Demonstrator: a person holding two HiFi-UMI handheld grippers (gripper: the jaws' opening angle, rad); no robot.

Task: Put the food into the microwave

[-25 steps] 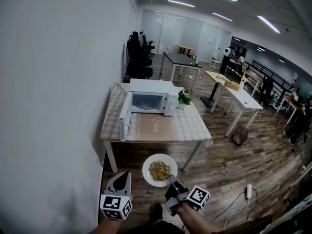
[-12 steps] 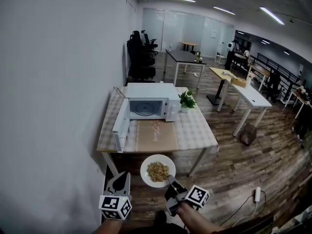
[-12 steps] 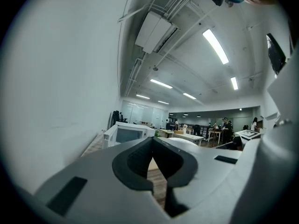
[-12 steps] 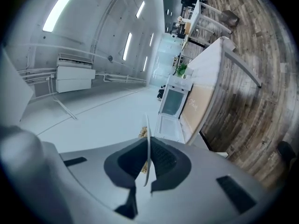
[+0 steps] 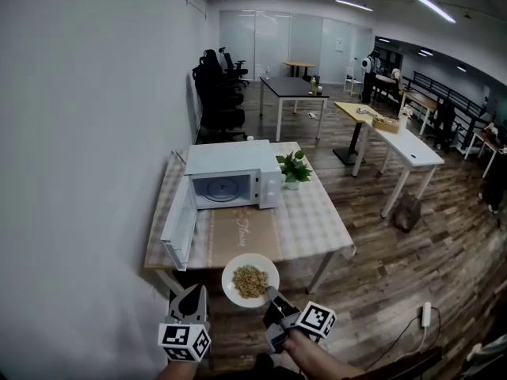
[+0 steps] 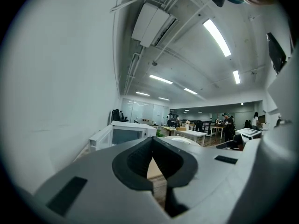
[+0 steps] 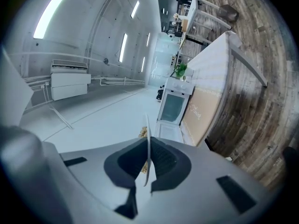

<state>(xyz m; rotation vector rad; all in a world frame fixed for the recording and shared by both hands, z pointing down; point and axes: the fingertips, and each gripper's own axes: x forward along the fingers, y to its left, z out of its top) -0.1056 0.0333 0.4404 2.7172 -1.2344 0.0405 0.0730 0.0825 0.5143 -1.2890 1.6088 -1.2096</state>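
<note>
A table (image 5: 317, 220) under a checked cloth carries a white microwave oven (image 5: 226, 161), its door (image 5: 178, 232) swung wide open. By the table's near edge hangs a round white plate (image 5: 231, 275) heaped with brownish food (image 5: 250, 280). The right gripper (image 5: 269, 293) has its jaws pinched tight on the rim. The left gripper (image 5: 190, 295) is alongside, jaws closed together on nothing.

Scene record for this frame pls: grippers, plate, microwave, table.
left gripper: shut, empty
right gripper: shut on plate rim
plate: white, in the air by the table's near edge
food: pile in the plate's middle
microwave: on table, empty as far as the views show
door: swung open, at the picture's left
plant: right of microwave
status: food not yet inside
</note>
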